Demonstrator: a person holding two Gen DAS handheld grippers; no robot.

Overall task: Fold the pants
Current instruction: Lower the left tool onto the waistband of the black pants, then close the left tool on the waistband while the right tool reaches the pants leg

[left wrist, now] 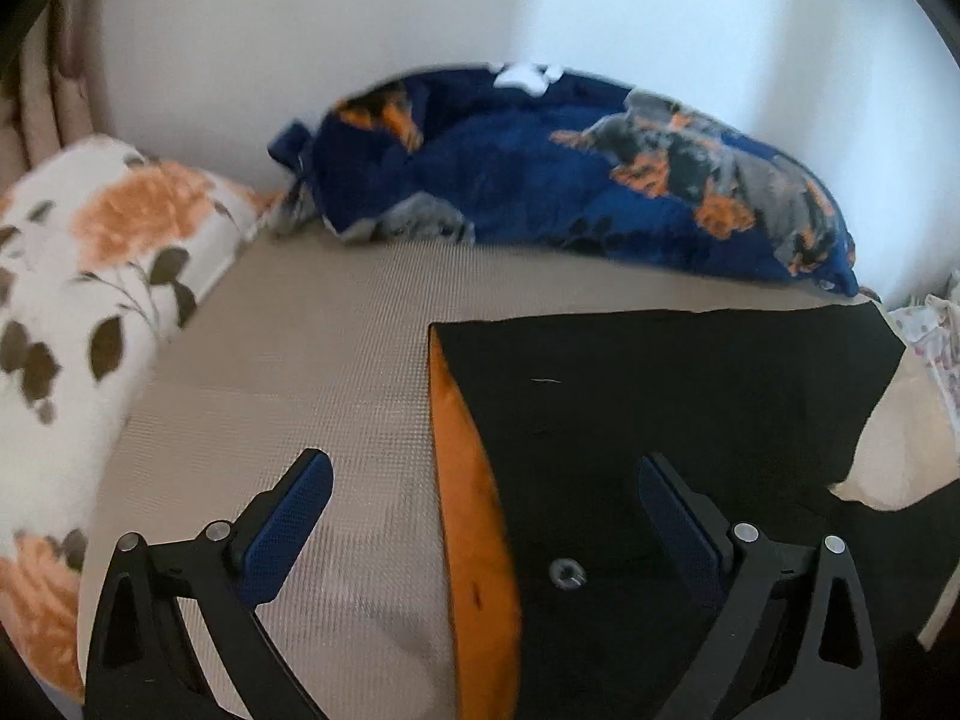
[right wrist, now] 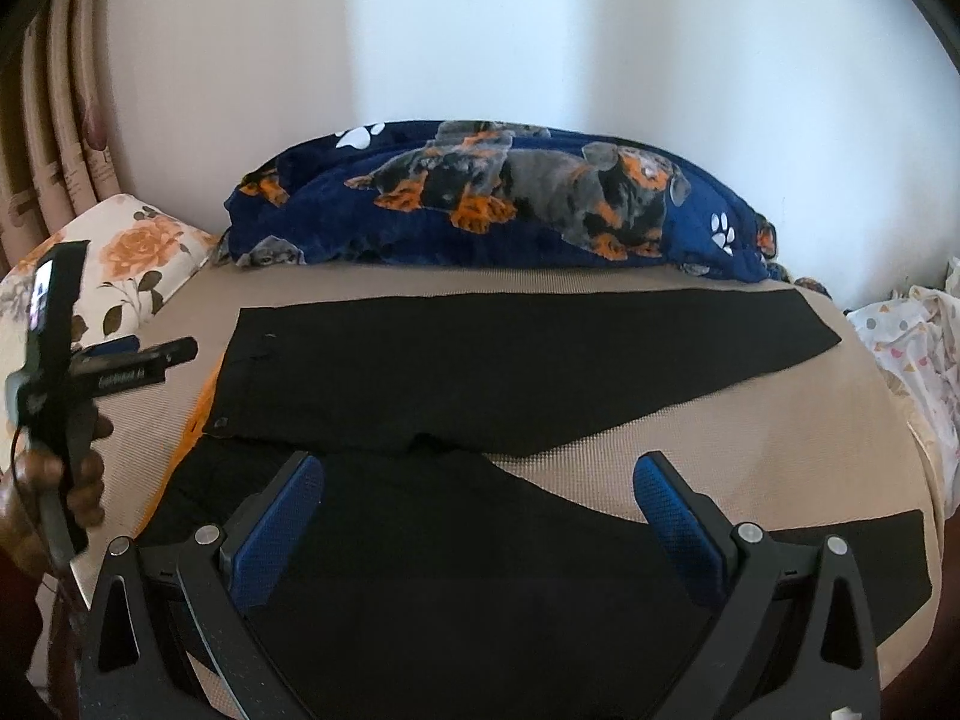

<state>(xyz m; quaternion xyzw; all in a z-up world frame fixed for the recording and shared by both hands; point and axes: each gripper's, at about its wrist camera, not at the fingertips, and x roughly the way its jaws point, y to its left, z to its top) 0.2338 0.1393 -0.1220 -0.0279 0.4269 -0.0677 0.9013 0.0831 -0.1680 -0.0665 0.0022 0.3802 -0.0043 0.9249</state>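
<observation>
My jaws gape wide on both the left gripper [left wrist: 483,516] and right gripper [right wrist: 480,510], empty above black pants [right wrist: 516,360] spread on the bed [right wrist: 750,438].

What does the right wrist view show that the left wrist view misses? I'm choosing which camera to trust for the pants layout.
Only the right wrist view shows both legs of the black pants spread apart in a V, plus the left hand-held gripper in the person's hand. Only the left wrist view shows the waist button and orange lining clearly. Both show the dog-print blanket, floral pillow, and open jaws.
</observation>
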